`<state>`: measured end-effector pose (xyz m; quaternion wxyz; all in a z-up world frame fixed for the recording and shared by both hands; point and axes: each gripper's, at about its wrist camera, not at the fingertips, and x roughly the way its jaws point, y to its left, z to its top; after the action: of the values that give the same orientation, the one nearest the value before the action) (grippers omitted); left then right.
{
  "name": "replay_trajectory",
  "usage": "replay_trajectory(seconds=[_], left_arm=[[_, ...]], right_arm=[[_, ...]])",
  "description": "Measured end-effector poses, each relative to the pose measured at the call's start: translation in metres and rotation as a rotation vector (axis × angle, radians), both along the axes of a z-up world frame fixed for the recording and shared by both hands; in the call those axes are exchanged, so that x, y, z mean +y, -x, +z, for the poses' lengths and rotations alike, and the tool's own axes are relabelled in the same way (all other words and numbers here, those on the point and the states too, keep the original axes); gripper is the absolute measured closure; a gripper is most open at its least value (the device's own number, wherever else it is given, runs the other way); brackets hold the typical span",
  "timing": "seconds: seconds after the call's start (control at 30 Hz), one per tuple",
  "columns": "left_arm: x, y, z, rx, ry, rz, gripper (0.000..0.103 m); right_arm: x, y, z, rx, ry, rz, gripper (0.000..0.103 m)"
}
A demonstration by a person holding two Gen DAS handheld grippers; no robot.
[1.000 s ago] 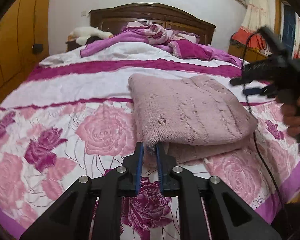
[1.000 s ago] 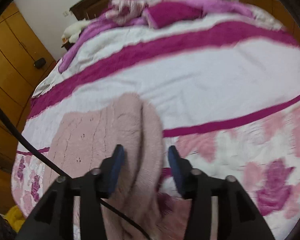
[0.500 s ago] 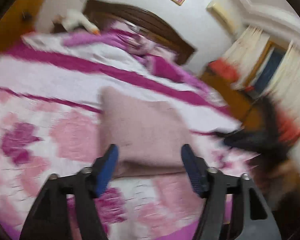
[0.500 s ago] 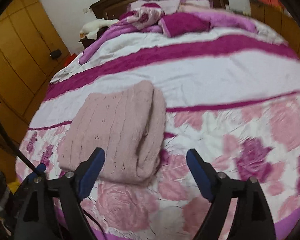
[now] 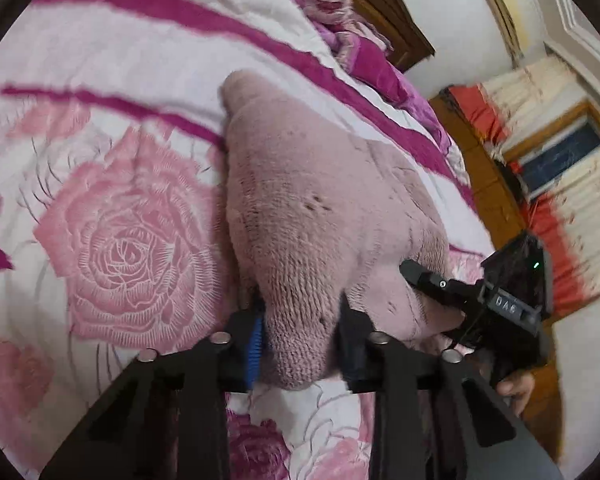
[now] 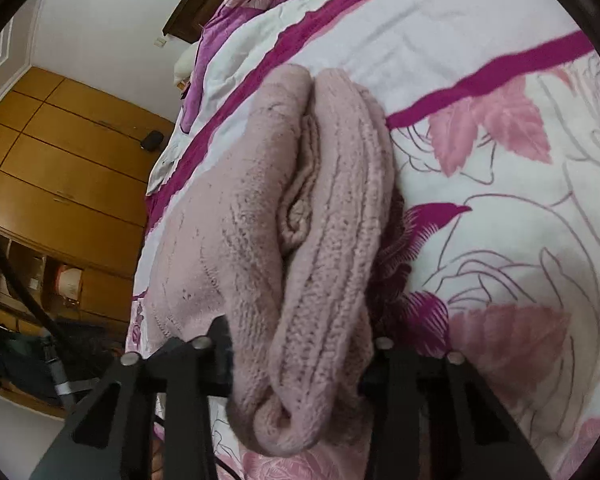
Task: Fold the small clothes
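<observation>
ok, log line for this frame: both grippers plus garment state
left gripper: shut on pink sweater corner, just closed | right gripper: clamped on sweater's thick folded edge, just closed | sweater: folded, on floral bedspread

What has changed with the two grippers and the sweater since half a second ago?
Both grippers came down on the folded pink sweater and have just been closing: the left gripper and the right gripper now pinch its near edge. The sweater still lies folded on the bedspread.
</observation>
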<state>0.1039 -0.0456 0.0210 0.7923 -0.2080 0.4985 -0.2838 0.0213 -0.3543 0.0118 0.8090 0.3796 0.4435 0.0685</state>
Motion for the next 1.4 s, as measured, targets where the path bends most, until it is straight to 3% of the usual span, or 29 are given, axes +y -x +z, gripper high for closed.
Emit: replay_trajectory(seconds=[0.13,0.27,0.33,0.5,0.57,0.6,0.67,0.7,0.73,0.8,0.87,1.17,1.4], left_arm=[[0.000,0.021,0.017,-0.002,-0.018,-0.016,0.102],[0.001,0.048,0.033,-0.042,-0.085,-0.039,0.102],[0.004,0.060,0.033,-0.042,-0.093,-0.041,0.102],[0.006,0.083,0.030,-0.064,-0.145,-0.045,0.102],[0.005,0.088,0.028,-0.087,-0.182,-0.039,0.097],[0.000,0.090,0.028,-0.114,-0.244,-0.047,0.092],[-0.005,0.097,0.030,-0.176,-0.365,-0.054,0.075],[-0.009,0.104,0.035,-0.223,-0.433,-0.047,0.073],[-0.010,0.109,0.039,-0.248,-0.463,-0.040,0.072],[-0.011,0.118,0.046,-0.276,-0.511,-0.021,0.071],[-0.012,0.126,0.053,-0.298,-0.568,0.005,0.071],[-0.006,0.168,0.089,-0.370,-0.634,0.034,0.071],[-0.004,0.199,0.105,-0.351,-0.630,0.041,0.070]], right_arm=[[0.008,0.026,0.026,-0.012,0.049,-0.029,0.068],[0.028,0.055,0.046,-0.003,0.142,-0.006,0.068],[0.034,0.064,0.049,0.008,0.171,0.003,0.068],[0.038,0.091,0.042,0.032,0.132,-0.010,0.068],[0.042,0.098,0.039,0.037,0.151,-0.006,0.066],[0.043,0.099,0.038,0.043,0.168,-0.008,0.061],[0.049,0.096,0.039,0.052,0.269,-0.017,0.043],[0.057,0.096,0.045,0.055,0.399,-0.023,0.027],[0.067,0.098,0.051,0.064,0.539,-0.023,0.020],[0.083,0.103,0.061,0.043,0.687,0.009,0.020],[0.091,0.112,0.071,0.039,0.756,0.008,0.020],[0.102,0.154,0.108,0.014,0.784,-0.043,0.020],[0.116,0.194,0.123,0.003,0.754,-0.037,0.020]])
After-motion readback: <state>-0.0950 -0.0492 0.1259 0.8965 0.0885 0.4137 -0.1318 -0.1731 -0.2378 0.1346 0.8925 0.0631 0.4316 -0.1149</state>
